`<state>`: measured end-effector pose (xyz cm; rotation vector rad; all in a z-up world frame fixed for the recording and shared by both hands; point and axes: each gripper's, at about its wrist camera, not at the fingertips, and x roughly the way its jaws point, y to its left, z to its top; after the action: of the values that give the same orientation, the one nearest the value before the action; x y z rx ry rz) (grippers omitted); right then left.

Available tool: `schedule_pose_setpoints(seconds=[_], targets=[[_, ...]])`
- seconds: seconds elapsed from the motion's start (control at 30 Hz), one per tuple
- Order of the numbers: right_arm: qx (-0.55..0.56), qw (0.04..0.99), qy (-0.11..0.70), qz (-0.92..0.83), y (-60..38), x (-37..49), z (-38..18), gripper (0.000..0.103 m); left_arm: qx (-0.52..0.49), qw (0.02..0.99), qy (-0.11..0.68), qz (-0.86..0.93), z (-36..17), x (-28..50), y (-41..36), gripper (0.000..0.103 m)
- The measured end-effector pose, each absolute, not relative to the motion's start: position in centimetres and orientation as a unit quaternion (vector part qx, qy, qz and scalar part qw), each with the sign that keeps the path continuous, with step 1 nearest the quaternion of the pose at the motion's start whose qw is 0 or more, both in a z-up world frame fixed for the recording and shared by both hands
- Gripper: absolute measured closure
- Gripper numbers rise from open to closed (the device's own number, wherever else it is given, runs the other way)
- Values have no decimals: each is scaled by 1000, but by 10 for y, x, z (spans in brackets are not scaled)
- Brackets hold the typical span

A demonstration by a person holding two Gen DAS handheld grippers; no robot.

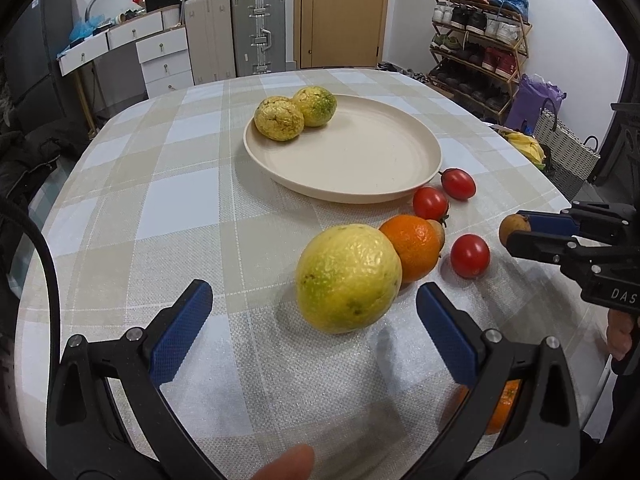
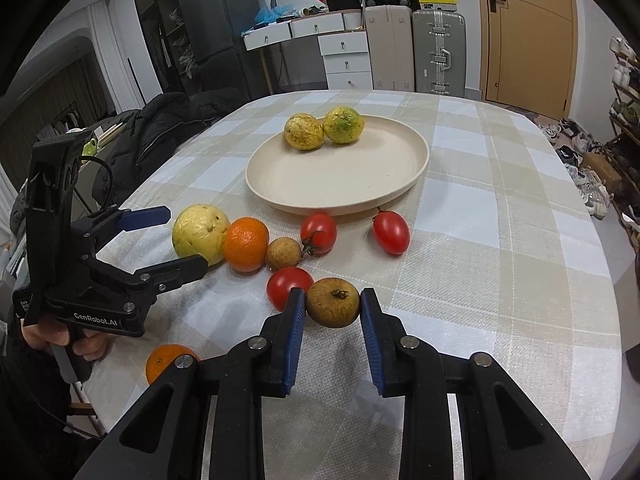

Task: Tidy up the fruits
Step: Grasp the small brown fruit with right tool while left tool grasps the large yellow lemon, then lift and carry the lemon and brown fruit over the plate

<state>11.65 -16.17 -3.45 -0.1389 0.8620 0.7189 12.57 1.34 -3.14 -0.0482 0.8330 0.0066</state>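
A cream plate [image 1: 360, 160] [image 2: 340, 184] holds two yellow-green fruits [image 1: 296, 114] [image 2: 322, 128] at its far edge. A large yellow fruit [image 1: 348, 278] [image 2: 200, 232] lies on the table just ahead of my open left gripper [image 1: 314, 300] [image 2: 182, 236], whose fingers flank it without touching. An orange [image 1: 414, 246] [image 2: 246, 244] touches it. My right gripper [image 2: 332, 306] [image 1: 516, 230] stands around a small brown fruit [image 2: 333, 302] [image 1: 512, 228], jaws close on both sides. Three red tomatoes [image 2: 390, 232] [image 1: 470, 256] and another small brown fruit [image 2: 283, 254] lie near the plate.
A second orange [image 2: 166, 360] [image 1: 502, 408] lies near the table's front edge. The table has a checked cloth [image 1: 180, 200]. Bananas [image 1: 526, 146] lie at the right edge. A dark jacket [image 2: 160, 132] is beside the table on the left.
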Motion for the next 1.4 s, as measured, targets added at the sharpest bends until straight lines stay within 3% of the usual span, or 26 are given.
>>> schedule_pose_setpoints(seconds=[0.1,0.27,0.4,0.53,1.4], targets=[[-66,844,409,341,-162,117,-35,74,-20,914,404,-3,-31,126,11,3],[-66,844,409,341,-162,117,-35,74,-15,914,406,-17,-32,128,7,24],[-66,843,409,342,-162,117,-35,74,-18,915,403,-25,-31,127,6,33],[-66,843,409,342,-162,117,-35,74,-22,915,401,-42,-30,125,6,52],[-46,859,378,342,-166,115,-26,74,-37,935,349,-41,-1,105,11,52]])
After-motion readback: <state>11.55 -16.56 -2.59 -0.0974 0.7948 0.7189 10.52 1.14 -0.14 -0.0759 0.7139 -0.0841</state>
